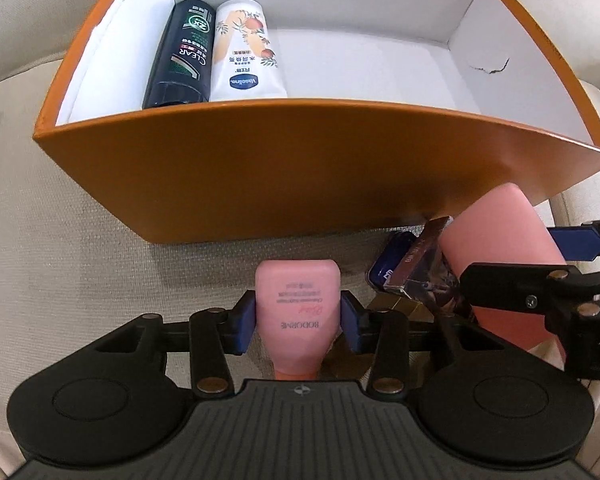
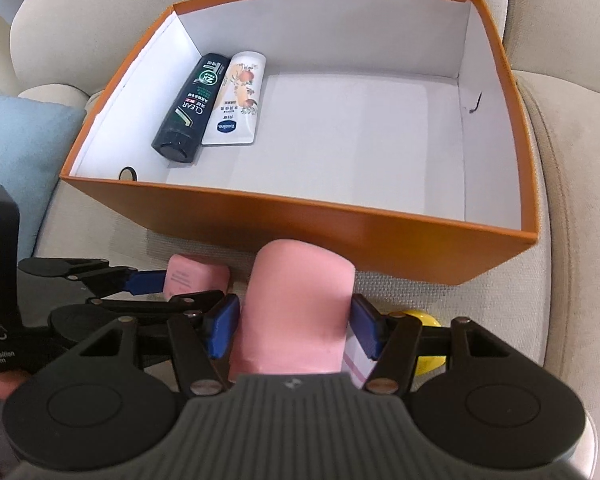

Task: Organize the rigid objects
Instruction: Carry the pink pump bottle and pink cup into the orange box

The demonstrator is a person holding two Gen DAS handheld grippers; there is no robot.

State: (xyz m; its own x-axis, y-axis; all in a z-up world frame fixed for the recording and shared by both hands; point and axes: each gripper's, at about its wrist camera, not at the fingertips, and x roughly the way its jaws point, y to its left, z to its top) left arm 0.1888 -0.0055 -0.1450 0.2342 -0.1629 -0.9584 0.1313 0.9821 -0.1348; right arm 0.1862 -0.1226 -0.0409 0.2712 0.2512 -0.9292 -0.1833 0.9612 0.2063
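Your left gripper (image 1: 298, 322) sits low in the left wrist view, its blue fingers (image 1: 245, 326) closed against both sides of the small pink BODORME tube (image 1: 298, 312); the tube's long axis runs up the frame, flat crimped end away from you toward the orange box (image 1: 260, 176), cap end toward the camera. Your right gripper (image 2: 296, 330) has its fingers (image 2: 222, 330) pressed on either side of the large pink bottle (image 2: 298, 308), whose long axis likewise points up the frame at the box's near wall. Just right of that bottle, at lower right, lie a white pink-striped packet (image 2: 358, 360) and a yellow object (image 2: 426, 344), mostly hidden. In the left wrist view a dark blue tin (image 1: 388, 264) and a dark glossy packet (image 1: 424, 264) lie between the two pink items. All rest on the beige sofa cushion (image 1: 80, 280). Inside the box, at upper left, the black CLEAR bottle (image 2: 190, 106) and the white Vaseline tube (image 2: 238, 100) lie side by side, touching, both lengthwise, the bottle's cap nearest you.
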